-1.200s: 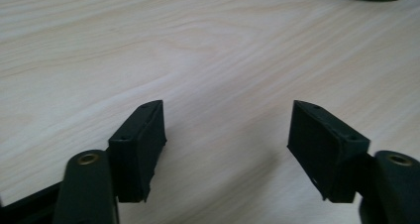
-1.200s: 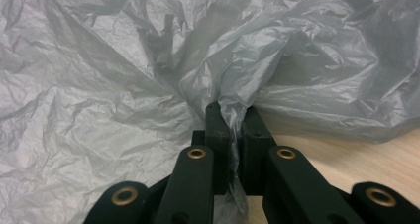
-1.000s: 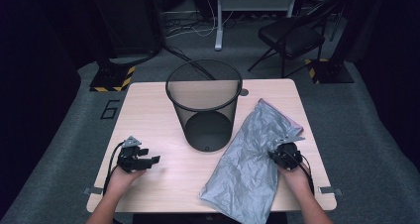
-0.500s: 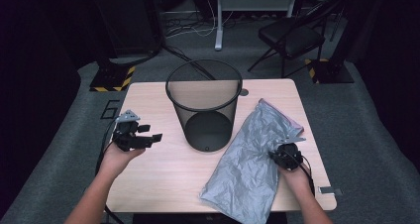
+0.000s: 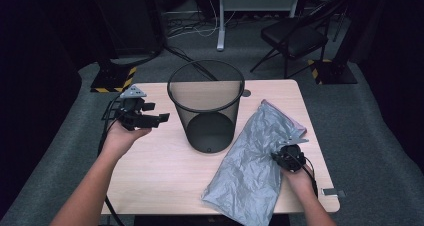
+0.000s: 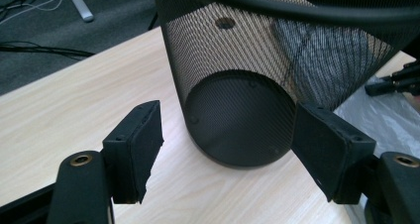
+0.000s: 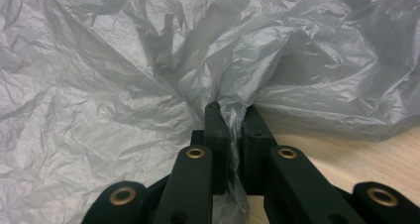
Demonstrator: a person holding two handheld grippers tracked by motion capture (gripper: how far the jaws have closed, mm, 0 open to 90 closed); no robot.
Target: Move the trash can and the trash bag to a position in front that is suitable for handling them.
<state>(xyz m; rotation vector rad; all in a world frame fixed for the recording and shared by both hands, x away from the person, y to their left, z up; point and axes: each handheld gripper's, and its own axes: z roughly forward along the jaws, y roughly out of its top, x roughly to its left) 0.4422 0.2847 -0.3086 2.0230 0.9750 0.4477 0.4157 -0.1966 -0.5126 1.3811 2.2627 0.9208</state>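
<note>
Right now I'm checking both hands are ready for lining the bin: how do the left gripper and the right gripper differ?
The left gripper is open, its jaws having just widened with nothing between them; the right gripper is shut on the grey plastic bag. The left is held up, pointing at the mesh wastebasket; the right sits low on the table. Both are black and hand-held.
</note>
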